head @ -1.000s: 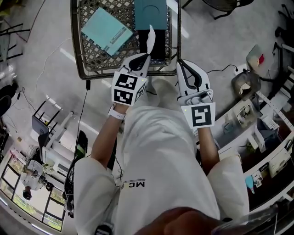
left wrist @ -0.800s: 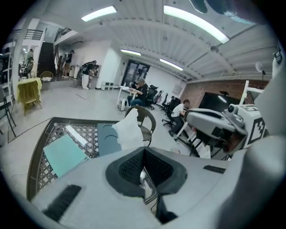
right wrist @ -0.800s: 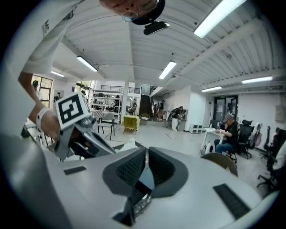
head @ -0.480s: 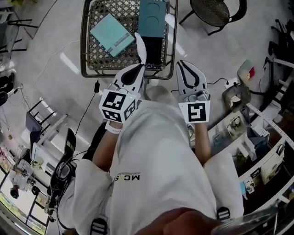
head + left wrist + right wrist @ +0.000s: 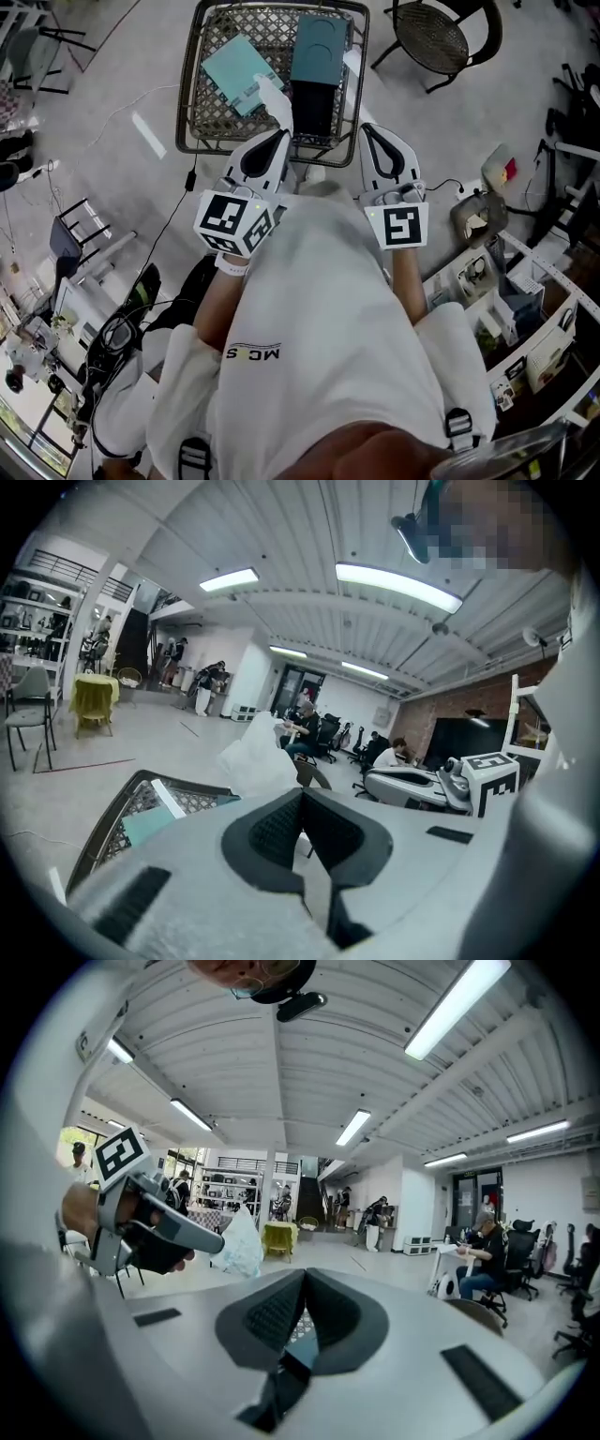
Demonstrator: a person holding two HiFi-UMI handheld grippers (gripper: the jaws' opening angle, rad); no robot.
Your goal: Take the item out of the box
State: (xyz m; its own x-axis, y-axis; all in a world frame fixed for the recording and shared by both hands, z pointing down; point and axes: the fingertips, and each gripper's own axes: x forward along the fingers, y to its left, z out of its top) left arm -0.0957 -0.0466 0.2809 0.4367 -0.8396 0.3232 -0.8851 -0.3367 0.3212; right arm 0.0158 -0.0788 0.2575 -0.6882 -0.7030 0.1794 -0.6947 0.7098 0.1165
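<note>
Pinching a white bag (image 5: pixel 273 99), left gripper (image 5: pixel 280 132); right gripper (image 5: pixel 368 127) closed, empty; dark box (image 5: pixel 312 108) clear only overhead.

Box (image 5: pixel 312 105) on mesh table (image 5: pixel 216 117), flat packet (image 5: pixel 239 71) left of it; chair (image 5: pixel 429 37) right of table.

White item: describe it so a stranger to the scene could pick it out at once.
Find the lattice-top table at the top of the head view. Over its near edge the left tool pinches the white item at its tips. Unlike the light teal lid, dark teal box and black box nearby, it is white, crumpled and held up.
</note>
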